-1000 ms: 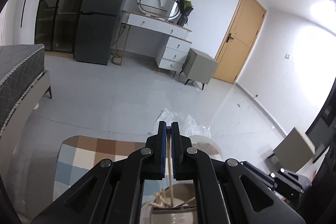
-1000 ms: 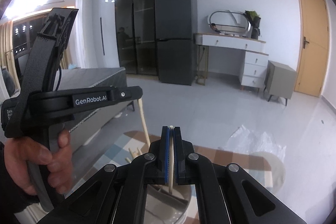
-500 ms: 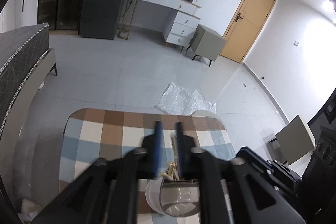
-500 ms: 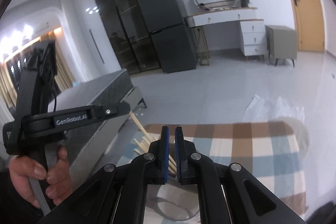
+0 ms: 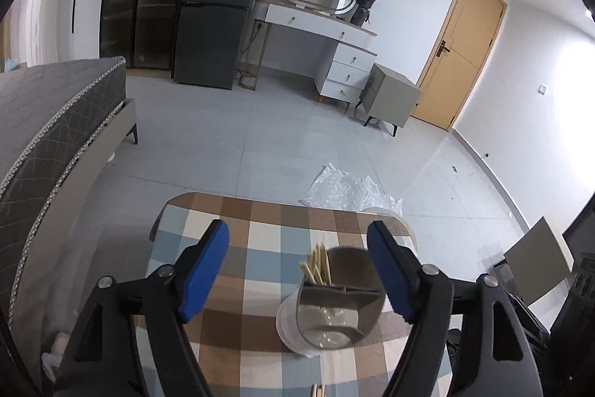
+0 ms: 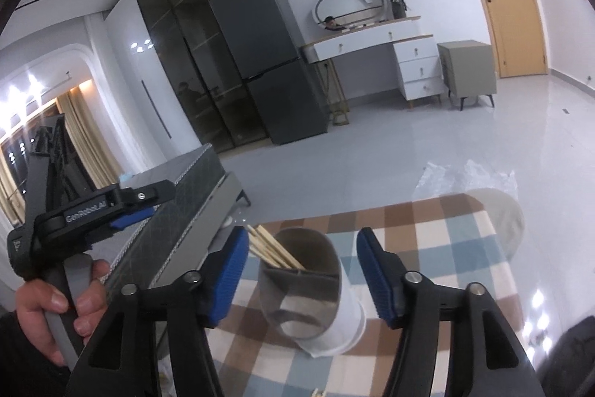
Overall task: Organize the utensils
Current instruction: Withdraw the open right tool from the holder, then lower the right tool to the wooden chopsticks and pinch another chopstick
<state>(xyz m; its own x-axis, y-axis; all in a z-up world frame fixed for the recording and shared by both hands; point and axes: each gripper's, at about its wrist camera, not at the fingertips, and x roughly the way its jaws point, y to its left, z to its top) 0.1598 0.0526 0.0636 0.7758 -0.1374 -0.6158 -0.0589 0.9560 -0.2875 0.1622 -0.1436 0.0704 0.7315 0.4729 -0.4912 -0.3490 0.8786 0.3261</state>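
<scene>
Below both hand-held grippers, cup (image 5: 331, 311) of chopsticks (image 5: 316, 268) standing on checked bench (image 5: 256, 229), left hand-held gripper (image 5: 297, 244) and right hand-held gripper (image 6: 301, 252) having just been opening, nothing sitting between their blue fingers (image 5: 208, 263).

Lower ends of the pale wooden chopsticks (image 5: 318, 268) hidden inside the grey two-compartment utensil cup (image 5: 336, 304). More pale stick tips (image 5: 318, 391) cut off at bottom edge, kind unclear. Checked-cloth surface (image 5: 260, 229) cut off below. Grey quilted bed (image 5: 44, 121) cropped at left edge.
</scene>
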